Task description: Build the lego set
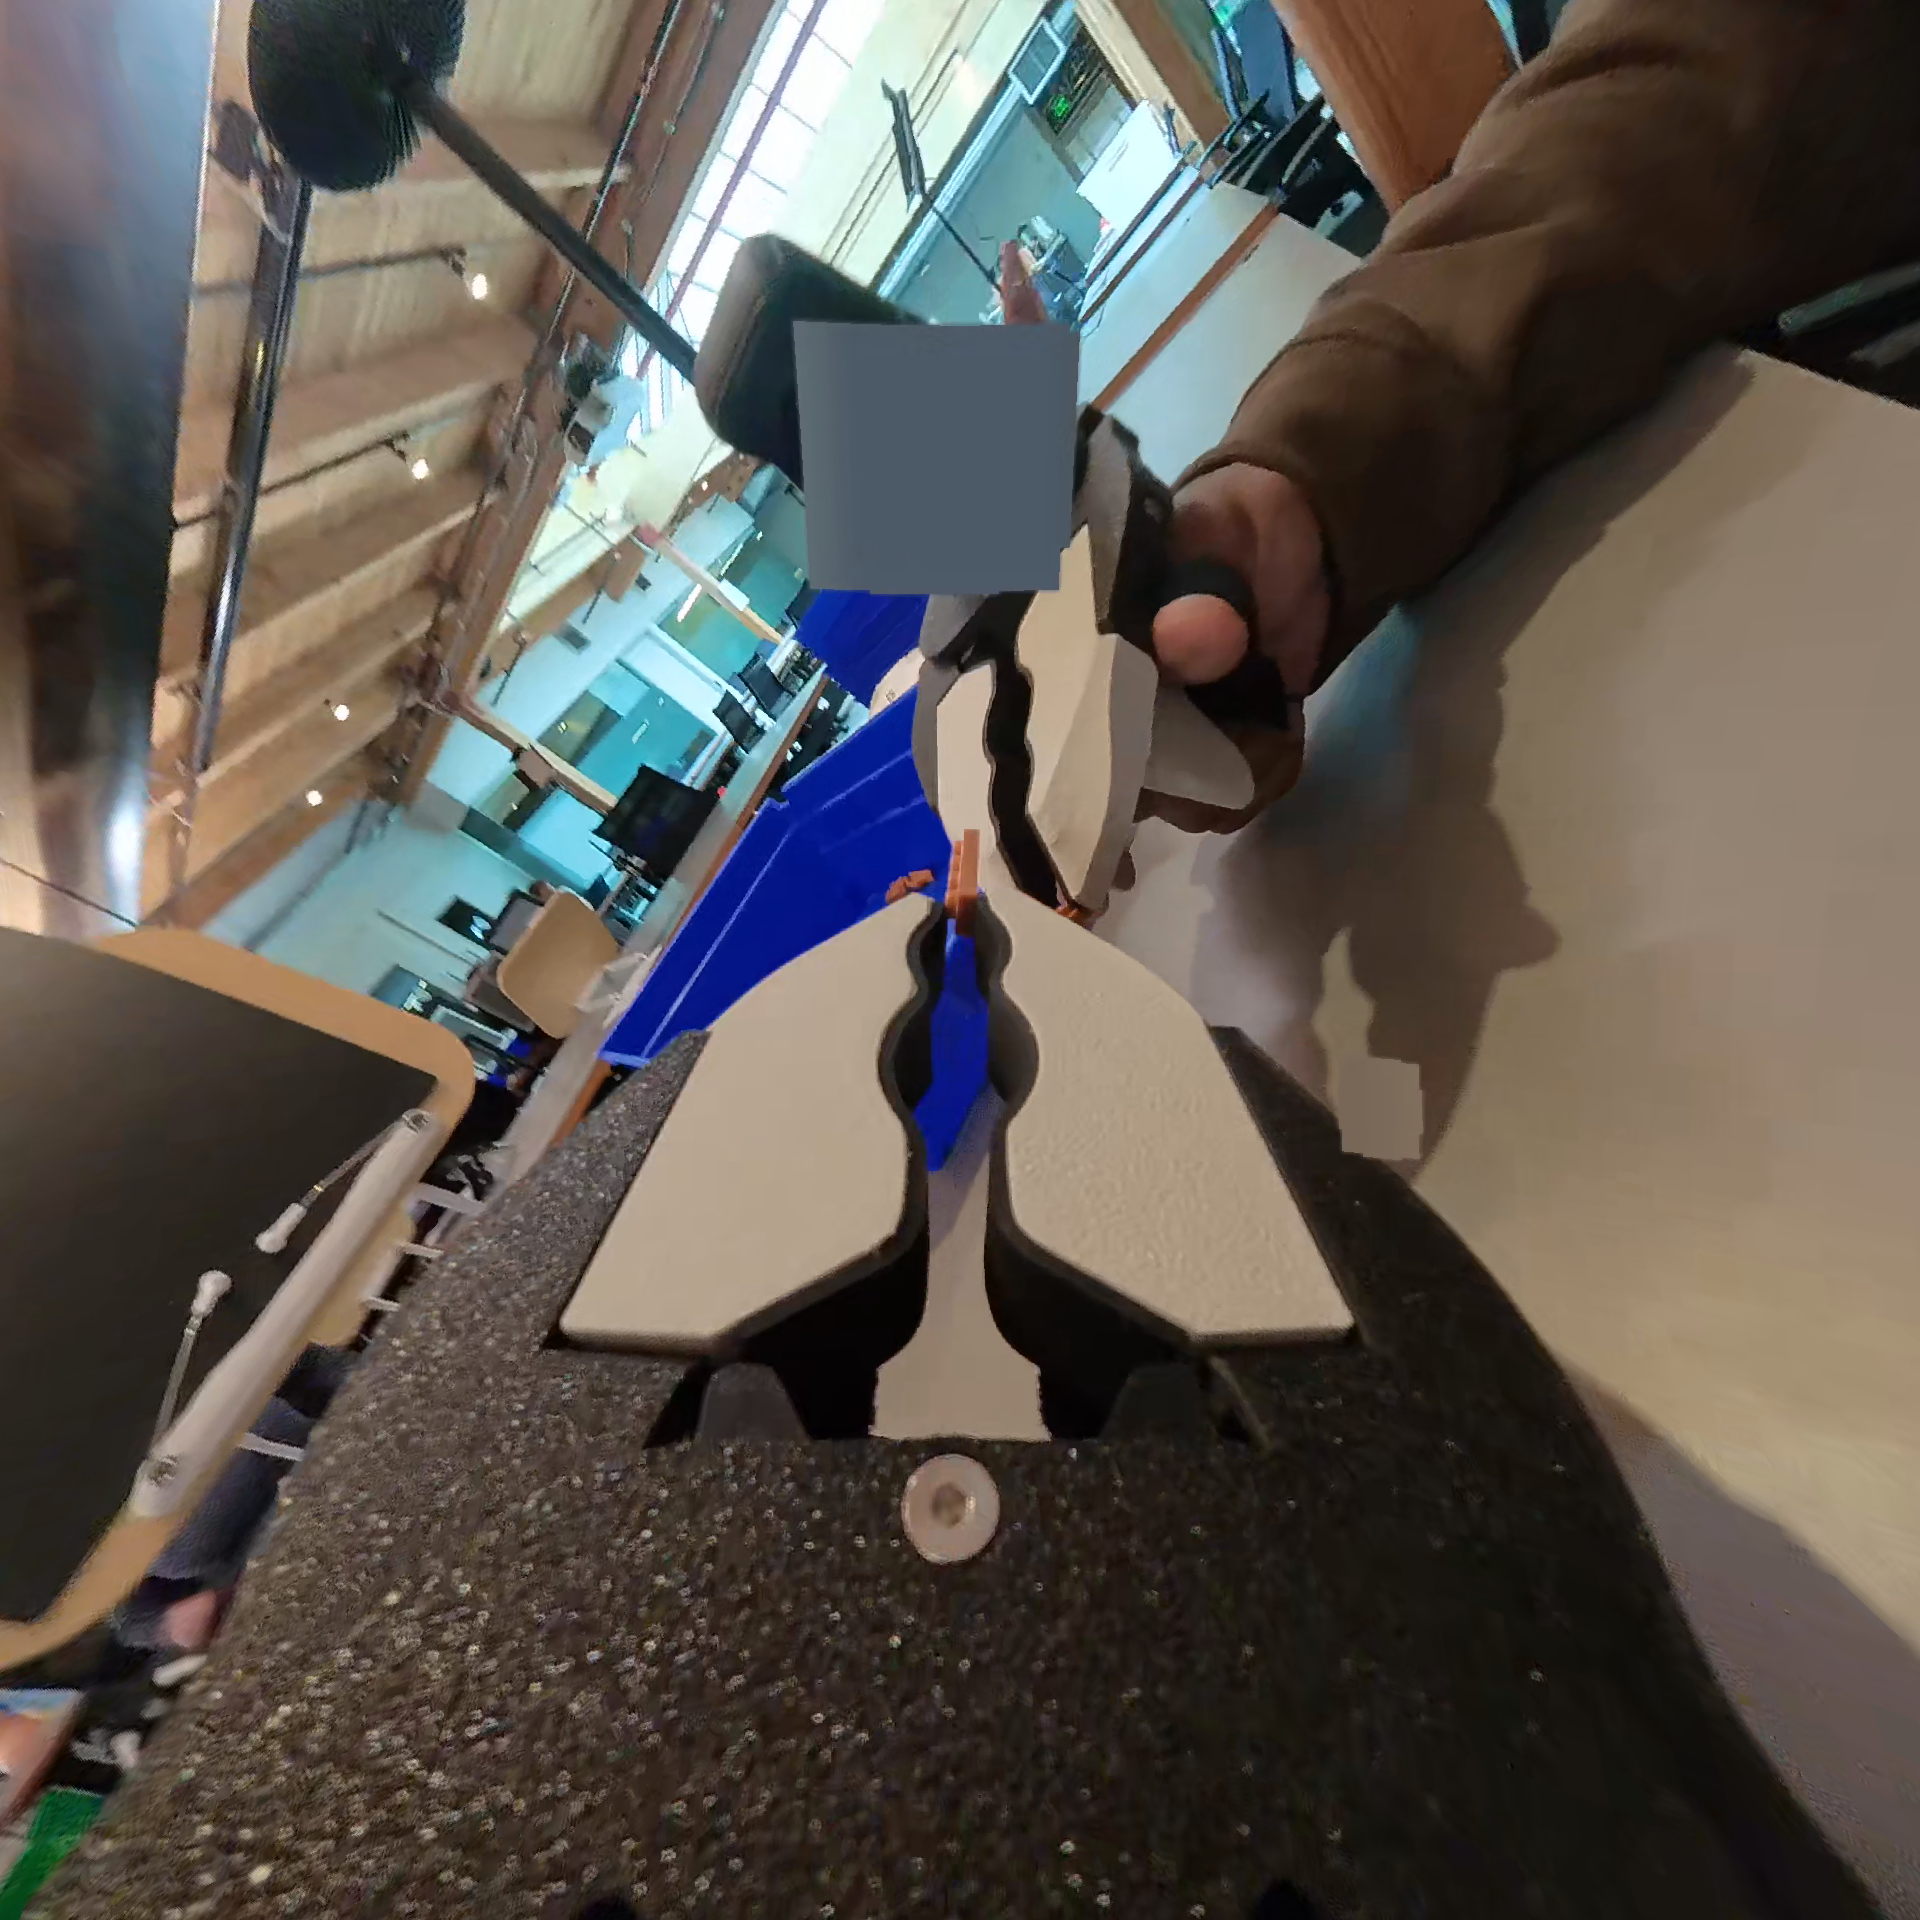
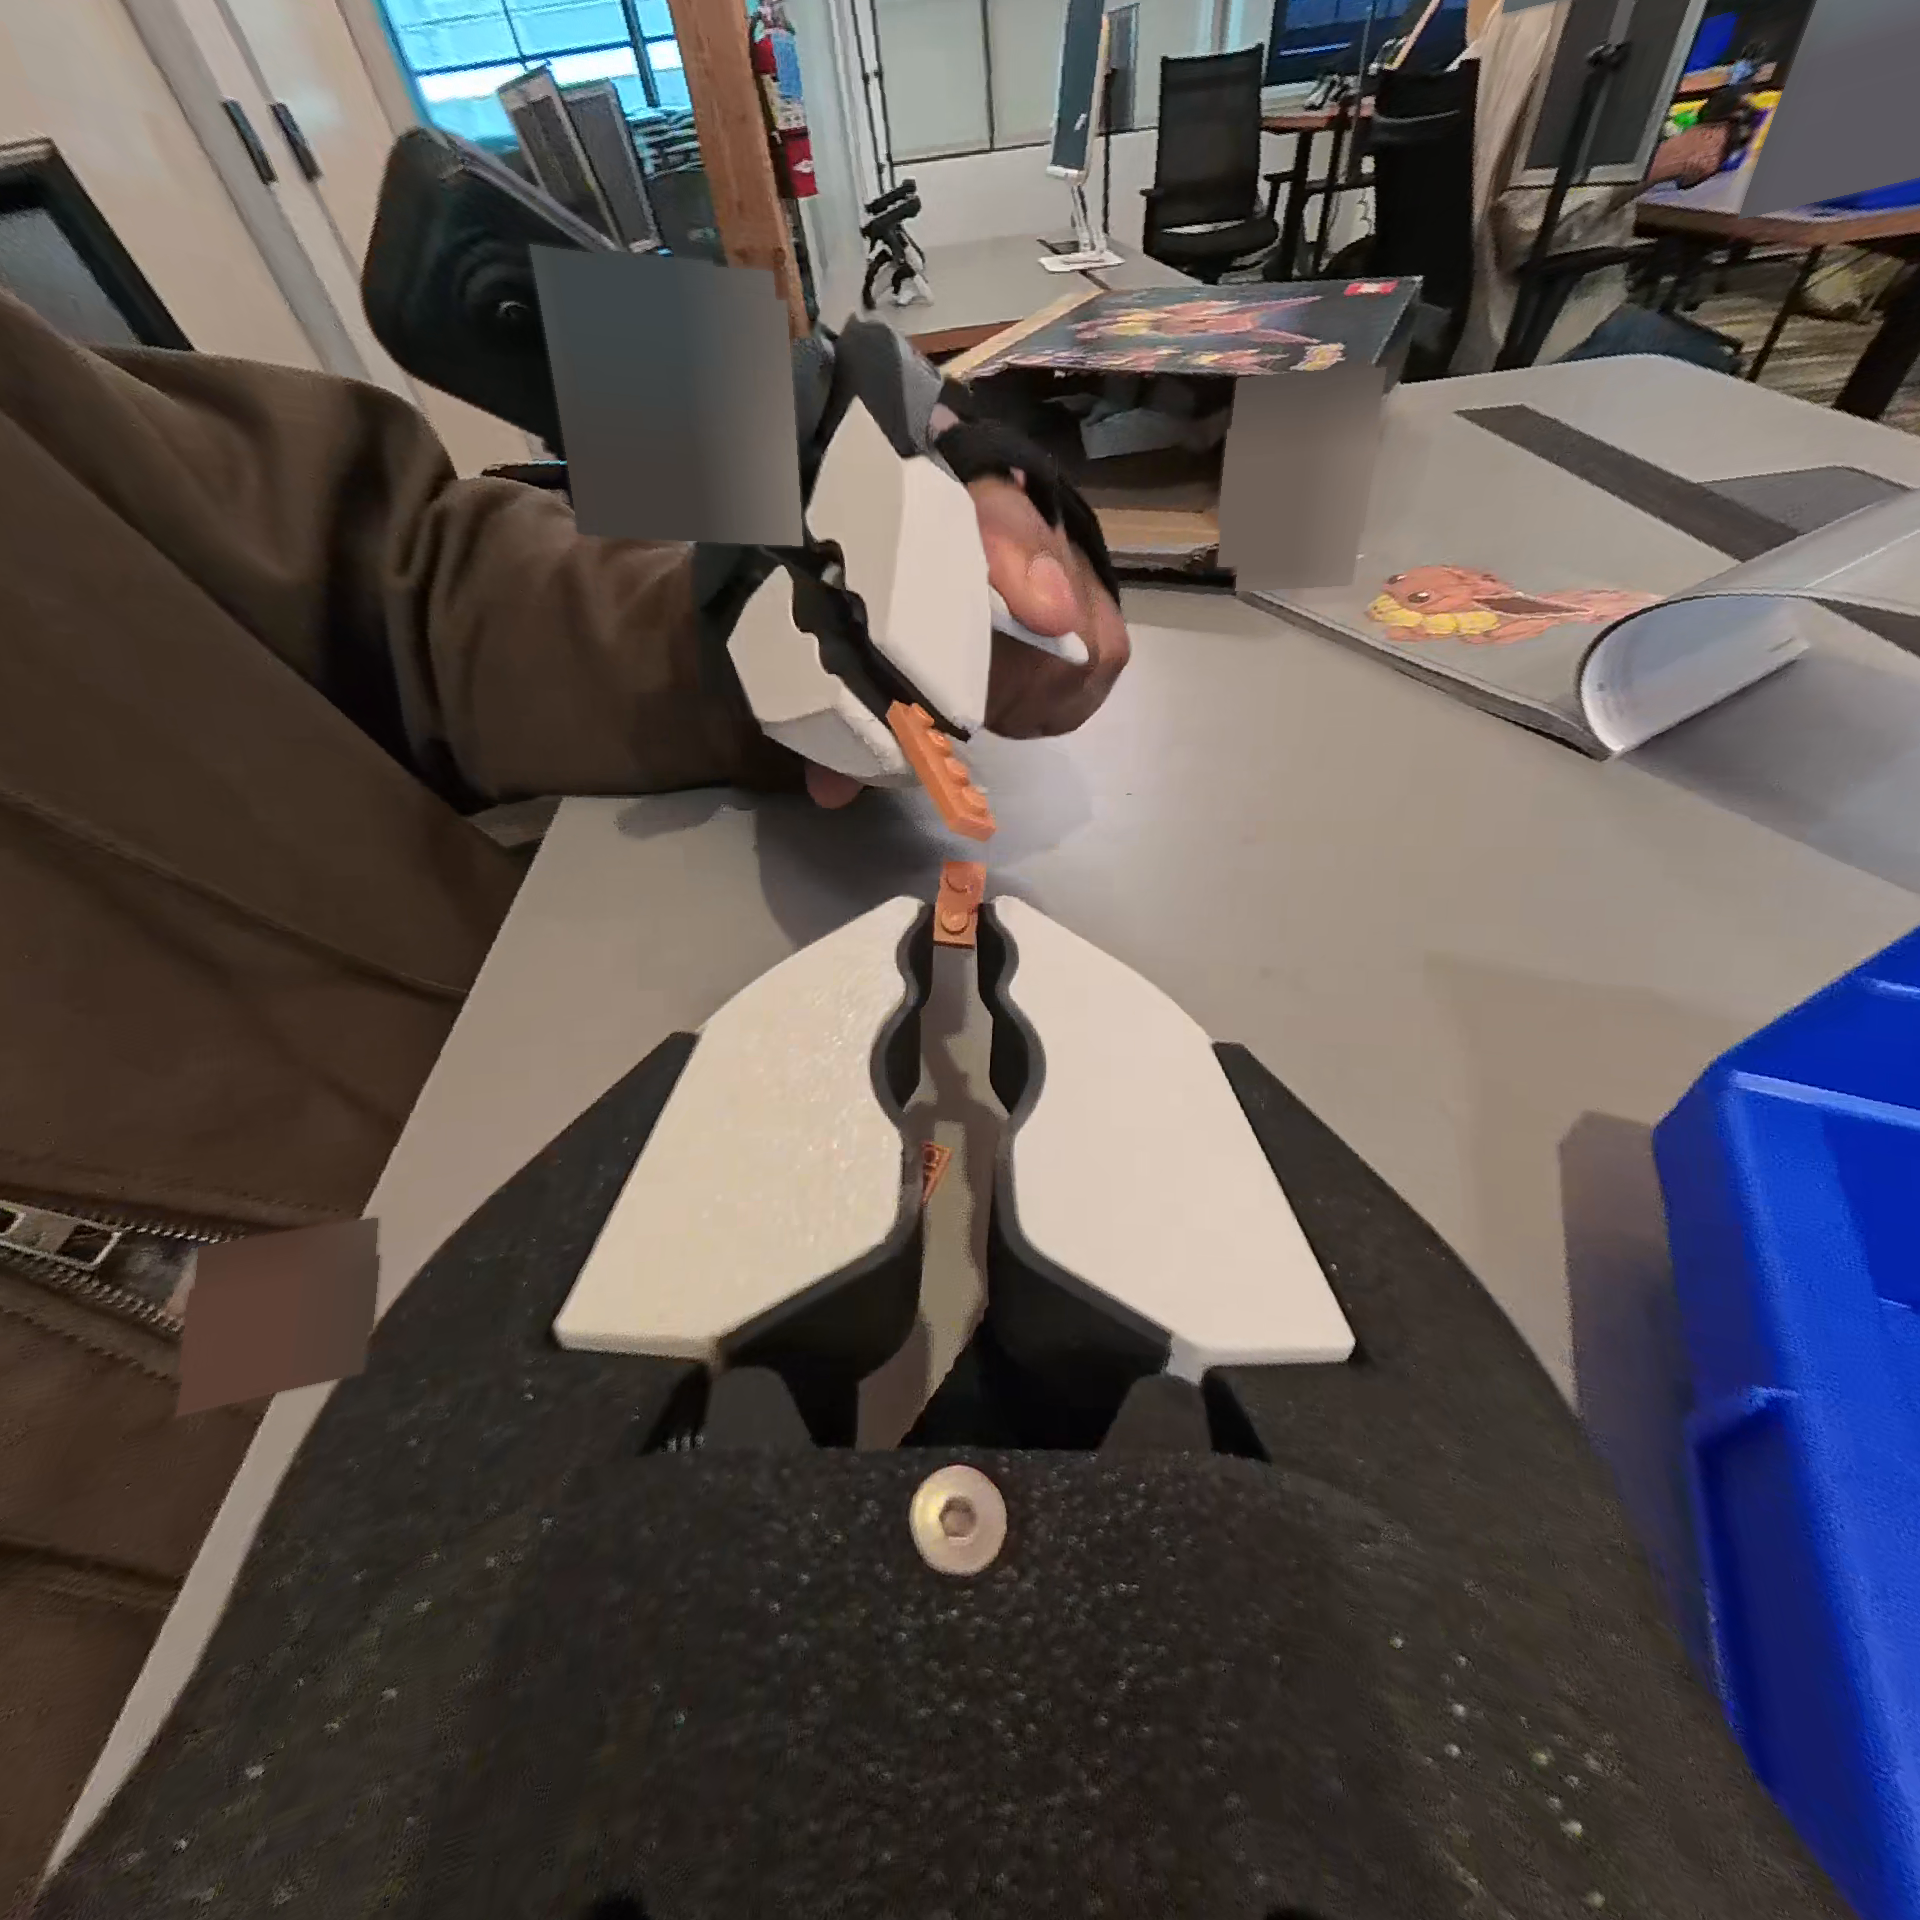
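Two orange studded plates are held apart over the grey table (image 2: 1351, 935), the longer plate (image 2: 940, 769) pinched at one end by the nearly shut left gripper (image 1: 961, 914) and slanting down toward the right gripper (image 2: 958, 920), whose nearly shut fingertips are pressed on a shorter plate (image 2: 958, 902) pointing straight up at it. Only a small gap is left between the two facing plate ends, their long axes lying nearly in line, and nothing is seen between them. A blue bin (image 2: 1818, 1299) stands to the right, with an open booklet (image 2: 1558, 644) and a cardboard box (image 2: 1195, 343) farther back.
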The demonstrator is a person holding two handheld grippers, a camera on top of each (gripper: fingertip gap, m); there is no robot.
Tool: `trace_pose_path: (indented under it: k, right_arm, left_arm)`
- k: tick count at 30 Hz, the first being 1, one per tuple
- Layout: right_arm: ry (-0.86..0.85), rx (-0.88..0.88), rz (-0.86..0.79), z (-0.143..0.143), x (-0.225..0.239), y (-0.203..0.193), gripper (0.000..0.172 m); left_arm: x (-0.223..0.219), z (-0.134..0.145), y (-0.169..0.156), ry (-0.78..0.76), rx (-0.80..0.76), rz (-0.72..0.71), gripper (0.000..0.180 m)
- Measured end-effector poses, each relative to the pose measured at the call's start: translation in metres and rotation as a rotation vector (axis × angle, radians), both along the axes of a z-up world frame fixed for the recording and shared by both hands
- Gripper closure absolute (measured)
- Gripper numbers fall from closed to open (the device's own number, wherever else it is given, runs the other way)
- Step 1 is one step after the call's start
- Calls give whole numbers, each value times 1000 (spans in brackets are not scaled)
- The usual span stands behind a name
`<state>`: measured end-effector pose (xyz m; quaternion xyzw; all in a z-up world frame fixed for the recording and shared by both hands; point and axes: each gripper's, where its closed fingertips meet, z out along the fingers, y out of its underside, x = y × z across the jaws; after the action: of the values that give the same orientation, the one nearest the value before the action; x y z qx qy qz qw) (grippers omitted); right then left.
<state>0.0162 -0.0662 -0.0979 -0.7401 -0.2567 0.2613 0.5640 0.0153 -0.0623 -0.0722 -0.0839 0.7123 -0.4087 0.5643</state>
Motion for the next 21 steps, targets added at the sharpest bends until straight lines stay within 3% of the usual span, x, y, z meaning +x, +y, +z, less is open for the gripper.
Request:
trace_pose_path:
  k: [9,21]
  right_arm:
    - [81,-29,108,3,-11,-9,164]
    - [83,-67,180,-3,-21,-17,164]
  left_arm:
    - [-15,-5,-17,-55,158,-85,176]
    - [-18,-16,-17,-64,337,-80,176]
